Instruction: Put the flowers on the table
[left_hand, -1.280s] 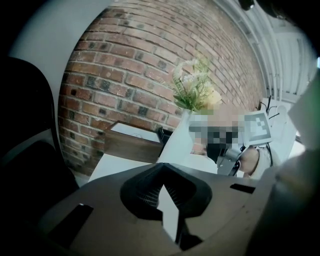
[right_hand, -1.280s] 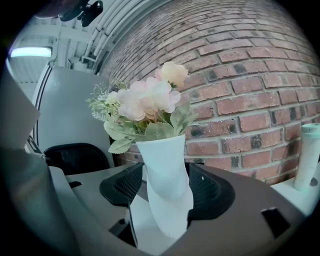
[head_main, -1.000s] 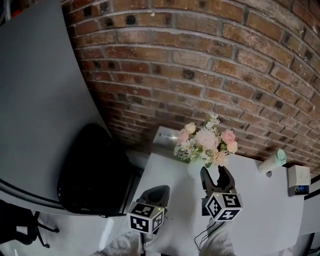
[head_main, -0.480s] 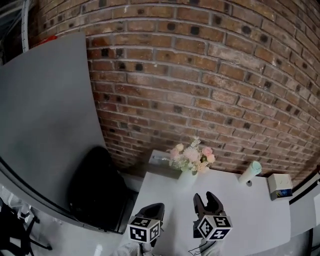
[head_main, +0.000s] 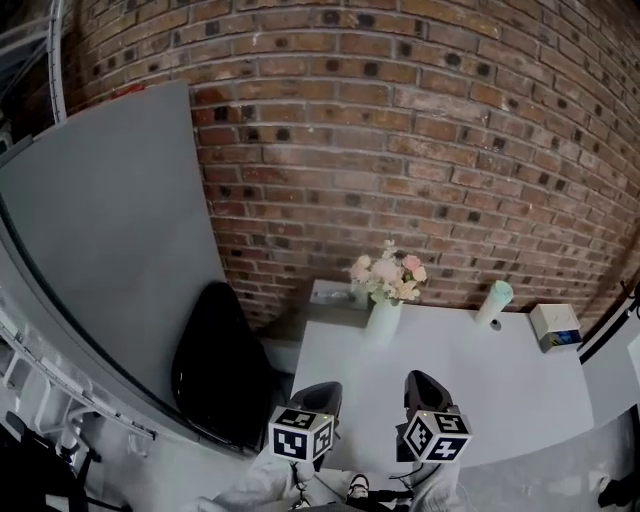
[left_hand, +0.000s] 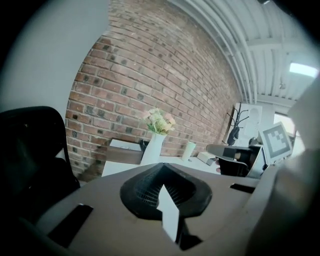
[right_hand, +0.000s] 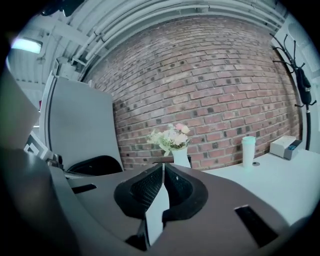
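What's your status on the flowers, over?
Left tongs shut, empty. Right tongs just closed, nothing between them. Flowers in white vase upright on table by brick wall. Cup and box stand apart from it.

Brick wall (head_main: 400, 130), grey panel (head_main: 100, 250), black chair (head_main: 215, 370), pale green cup (head_main: 493, 300), small box (head_main: 555, 325)

Office: brick wall (head_main: 400, 130), white table (head_main: 480, 380), black chair (head_main: 215, 370), grey partition (head_main: 110, 250), coat rack (right_hand: 301, 80).

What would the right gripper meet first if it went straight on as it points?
Likely the white vase holding the flowers, straight ahead of the right gripper; possibly the table first, depth unclear.
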